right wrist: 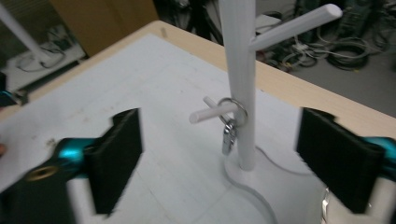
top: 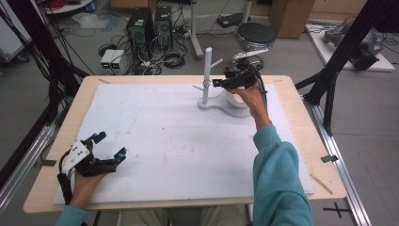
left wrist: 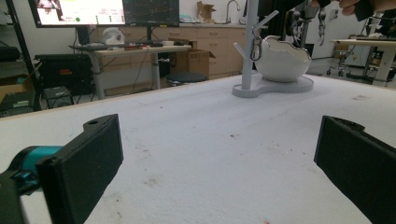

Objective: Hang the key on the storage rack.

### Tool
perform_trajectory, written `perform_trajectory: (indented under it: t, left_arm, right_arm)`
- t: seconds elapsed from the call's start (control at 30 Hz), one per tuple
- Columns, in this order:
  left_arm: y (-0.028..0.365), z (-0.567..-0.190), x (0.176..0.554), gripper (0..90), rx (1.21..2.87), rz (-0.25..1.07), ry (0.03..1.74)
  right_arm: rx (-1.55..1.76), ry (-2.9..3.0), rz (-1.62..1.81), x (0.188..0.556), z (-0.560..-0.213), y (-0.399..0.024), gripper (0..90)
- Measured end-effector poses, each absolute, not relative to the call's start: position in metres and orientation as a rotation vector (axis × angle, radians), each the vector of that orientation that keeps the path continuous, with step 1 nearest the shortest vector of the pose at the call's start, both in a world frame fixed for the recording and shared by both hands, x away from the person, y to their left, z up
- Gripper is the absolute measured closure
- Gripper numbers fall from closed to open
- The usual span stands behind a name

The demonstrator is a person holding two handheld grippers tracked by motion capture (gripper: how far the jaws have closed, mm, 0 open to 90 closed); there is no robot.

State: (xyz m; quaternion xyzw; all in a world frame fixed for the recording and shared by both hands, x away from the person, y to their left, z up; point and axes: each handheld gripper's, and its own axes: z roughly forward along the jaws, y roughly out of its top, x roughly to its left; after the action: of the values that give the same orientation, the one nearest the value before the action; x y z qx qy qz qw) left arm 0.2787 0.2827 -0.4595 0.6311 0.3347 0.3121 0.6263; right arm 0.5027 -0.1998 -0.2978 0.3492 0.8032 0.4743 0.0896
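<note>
1. There, on the white mat [top: 155, 132]: a white stand [right wrist: 239, 84] with pegs, near the far right side.
2. Hanging on a low peg [right wrist: 210, 112]: a metal ring with a clip [right wrist: 229, 122], touching the post.
3. Right gripper [right wrist: 219, 154] held up by the stand, jaws wide apart, one on each side of the ring, not touching it.
4. Left gripper [top: 106, 150] low at the near left corner, well apart from the stand, jaws open and holding nothing.
5. Beside the post: a white bowl [left wrist: 282, 58] on the stand's base.
</note>
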Motion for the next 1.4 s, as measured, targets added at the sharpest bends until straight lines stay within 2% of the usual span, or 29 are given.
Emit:
perform_trajectory:
  t: [0.03,0.07,0.3,0.43,0.6,0.73,1.0,1.4]
  left_arm:
    - [0.283,-0.460,0.279,1.7,1.446,0.717,0.768]
    - [0.283,-0.460,0.278,1.7,1.446,0.718,0.767]
    - [0.283,-0.460,0.278,1.7,1.449,0.718,0.762]
    - [0.283,-0.460,0.278,1.7,1.442,0.719,0.767]
    - [0.283,-0.460,0.278,1.7,1.439,0.719,0.771]
    - [0.284,-0.460,0.278,1.7,1.439,0.721,0.776]
    - [0.284,-0.460,0.278,1.7,1.431,0.730,0.775]
    - [0.284,-0.460,0.277,1.7,1.422,0.730,0.774]
  right_arm:
    - [1.036,2.388,1.403,0.499,-0.294,-0.201,7.9]
    - [1.033,2.380,1.406,0.495,-0.292,-0.202,0.1]
    - [0.922,2.314,1.450,0.455,-0.260,-0.207,0.5]
    - [0.836,2.279,1.525,0.431,-0.261,-0.219,0.5]
    - [0.799,2.238,1.538,0.406,-0.288,-0.249,0.5]
    - [0.810,2.147,1.572,0.383,-0.325,-0.281,0.5]
    - [0.816,1.973,1.661,0.344,-0.388,-0.319,0.5]
    - [0.836,1.925,1.668,0.326,-0.430,-0.336,0.5]
